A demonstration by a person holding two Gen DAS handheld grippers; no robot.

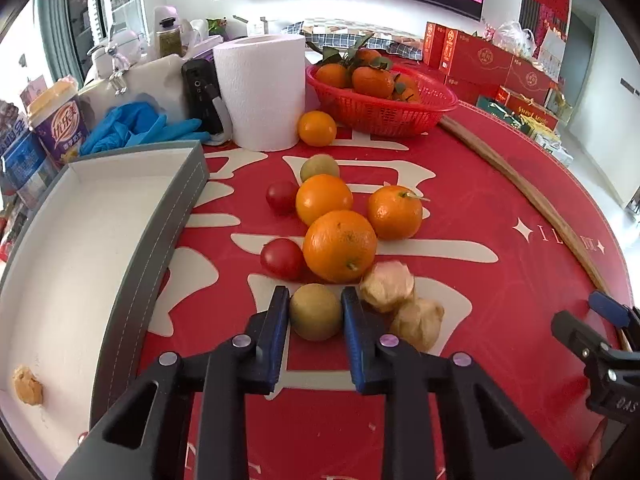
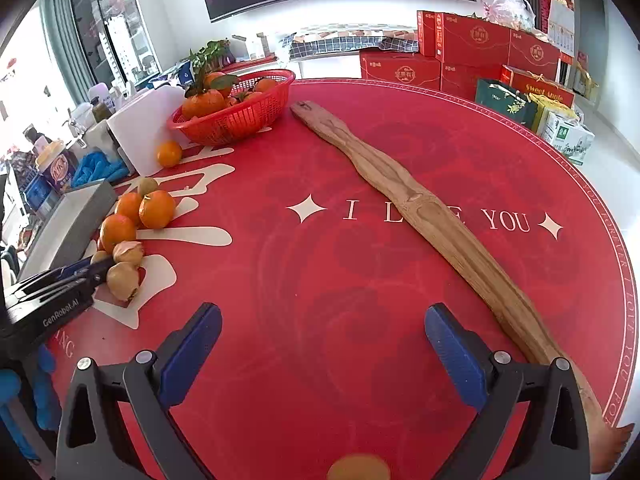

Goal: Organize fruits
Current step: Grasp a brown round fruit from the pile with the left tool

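Right now, going L to R in the left wrist view: a grey tray [image 1: 188, 184] with white lining sits at 9 o'clock, one small tan lump [image 1: 28, 385] already inside at its near corner. Next, two glossy red tomatoes [image 1: 281, 258] at about 11 o'clock of the left gripper [image 1: 315, 312].

Dead ahead at 12 lies the kiwi [image 1: 315, 312], a dull green-brown, near-round fruit, so no long axis to line up with. It sits between the left gripper's blue ribbed pads [image 1: 277, 320]; jaws bracket it on both sides, partly closed. Cannot tell if they touch or squeeze yet, since a thin gap seems to show on the left side. My guess: the grasp is in progress, then a lift toward 9 o'clock into the tray.

Beyond it at 12, three dimpled oranges [image 1: 339, 246] crowd close. At 1 o'clock, two papery, crumpled tan husked fruits [image 1: 386, 286] sit just beside the right pad; risk of nudging them on closing or lifting.

Farther back, a red mesh basket [image 1: 400, 116] holds leafy mandarins.

The left arm is clearly nearer the fruit. The right gripper [image 2: 322, 350] hangs at 3 o'clock, well apart, jaws spread wide and empty over the smooth red mat [image 2: 320, 264], with a long wavy wooden board [image 2: 420, 208] running 11 to 5 on its R side.
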